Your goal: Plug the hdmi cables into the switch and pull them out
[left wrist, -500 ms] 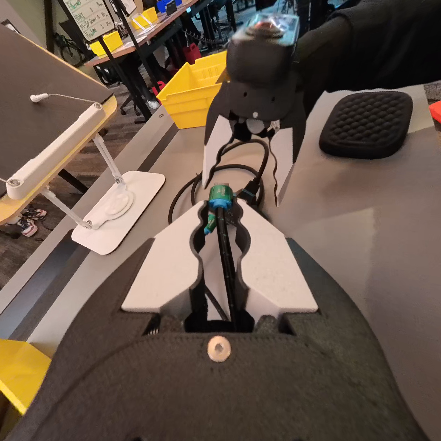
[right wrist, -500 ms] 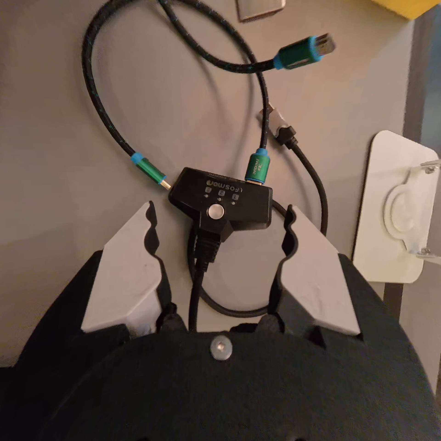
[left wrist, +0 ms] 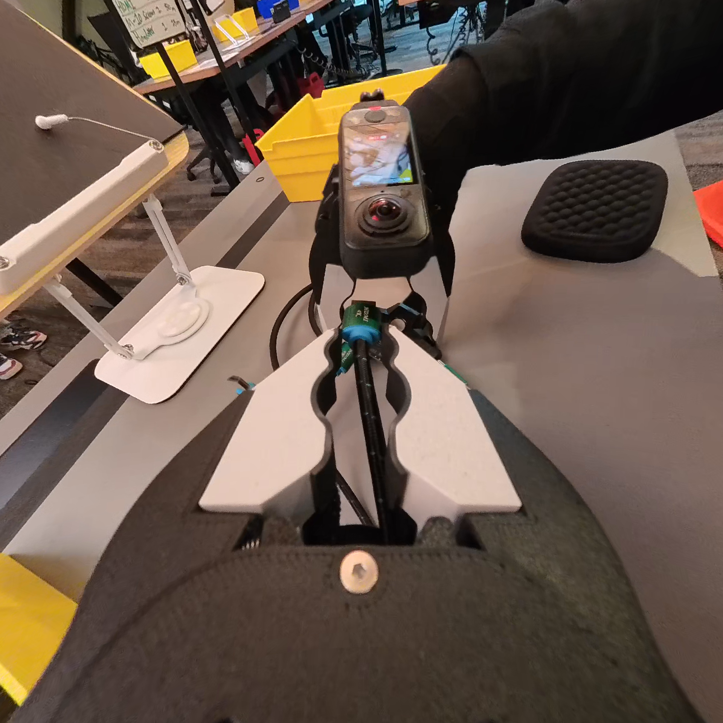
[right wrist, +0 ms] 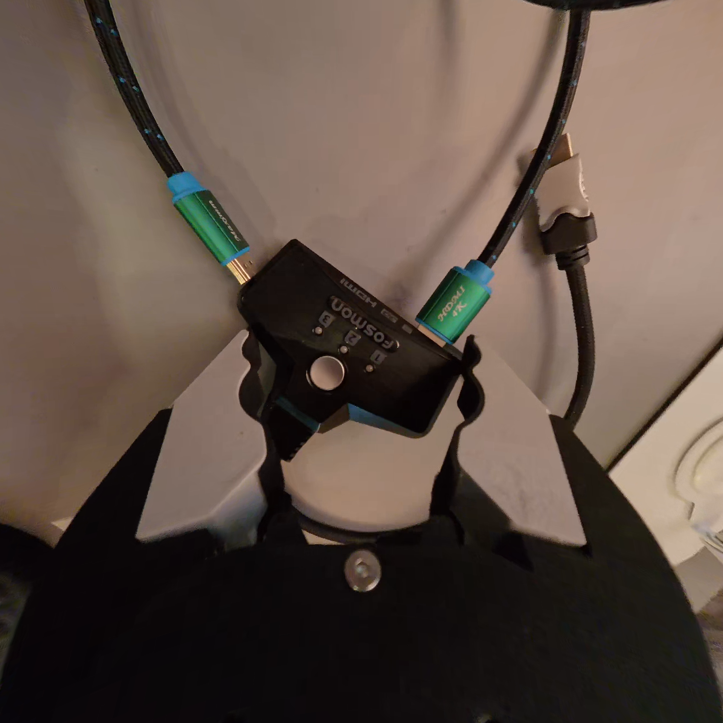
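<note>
The black HDMI switch lies on the grey table, tilted, between my right gripper's white fingers. My right gripper is shut on its two sides. One green plug with a blue collar sits in a port at the switch's right. A second green plug has its gold tip at the switch's left corner. My left gripper is shut on a braided black cable just behind a third green plug, held right in front of the right gripper. The switch is mostly hidden in the left wrist view.
A loose grey and black plug lies right of the switch. A white stand base is to the left, a yellow bin behind, and a black padded rest at the right. A person's black sleeve reaches in. There is about 15 cm between the tips of the two grippers.
My right gripper has come down and closed around the switch, which has turned a little. My left gripper still holds its cable and has stayed about where it was.
</note>
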A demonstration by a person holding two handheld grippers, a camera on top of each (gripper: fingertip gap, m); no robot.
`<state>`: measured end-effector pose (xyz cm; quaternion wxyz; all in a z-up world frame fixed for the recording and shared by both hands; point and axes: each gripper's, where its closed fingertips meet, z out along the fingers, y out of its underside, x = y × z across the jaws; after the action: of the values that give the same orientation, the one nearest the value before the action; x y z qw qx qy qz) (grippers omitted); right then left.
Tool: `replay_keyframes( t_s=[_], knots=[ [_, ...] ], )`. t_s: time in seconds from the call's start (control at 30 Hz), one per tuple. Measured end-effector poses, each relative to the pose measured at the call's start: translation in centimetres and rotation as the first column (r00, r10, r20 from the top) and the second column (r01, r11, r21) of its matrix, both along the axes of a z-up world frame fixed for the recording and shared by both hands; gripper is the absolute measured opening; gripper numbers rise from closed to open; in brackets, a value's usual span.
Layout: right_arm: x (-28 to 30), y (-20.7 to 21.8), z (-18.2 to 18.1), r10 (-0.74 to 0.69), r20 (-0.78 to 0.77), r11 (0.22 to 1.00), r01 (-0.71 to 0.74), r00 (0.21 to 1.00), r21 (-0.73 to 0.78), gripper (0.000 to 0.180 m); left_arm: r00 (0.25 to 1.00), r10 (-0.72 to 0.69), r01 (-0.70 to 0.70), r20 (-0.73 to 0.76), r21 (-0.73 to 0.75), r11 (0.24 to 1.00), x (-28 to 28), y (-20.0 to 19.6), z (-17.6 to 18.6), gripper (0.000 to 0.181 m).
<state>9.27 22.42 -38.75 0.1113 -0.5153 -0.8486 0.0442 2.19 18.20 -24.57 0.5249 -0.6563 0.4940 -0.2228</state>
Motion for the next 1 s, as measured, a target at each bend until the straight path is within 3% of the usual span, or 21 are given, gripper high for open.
replay_keyframes(
  t_s=[0.47,0.77,0.87,0.93,1.0],
  knots=[
    [0.5,-1.0,1.9,-0.04,-0.181,0.993,0.02,0.983,-0.113,0.094,1.0,-0.025,0.025,-0.007,-0.024,0.999,0.1,-0.2,-0.3,0.018],
    [1.5,-1.7,0.1,-0.059,-0.096,0.991,0.047,0.994,-0.126,0.095,0.999,-0.035,0.034,-0.021,-0.033,0.999,0.5,-0.3,-0.6,0.018],
    [2.0,-1.5,-0.6,-0.092,-0.035,0.989,0.088,0.995,-0.123,0.117,0.999,-0.035,0.034,-0.022,-0.036,0.999,0.5,-0.3,-0.7,0.018],
    [2.1,-1.4,-0.6,-0.092,-0.013,0.99,0.09,0.996,-0.112,0.116,0.999,-0.036,0.035,-0.021,-0.04,0.999,0.5,-0.3,-0.8,0.018],
    [2.2,-1.1,-0.4,-0.088,0.015,0.992,0.089,0.996,-0.09,0.097,0.999,-0.036,0.035,-0.021,-0.042,0.998,0.5,-0.3,-0.9,0.018]
  ],
)
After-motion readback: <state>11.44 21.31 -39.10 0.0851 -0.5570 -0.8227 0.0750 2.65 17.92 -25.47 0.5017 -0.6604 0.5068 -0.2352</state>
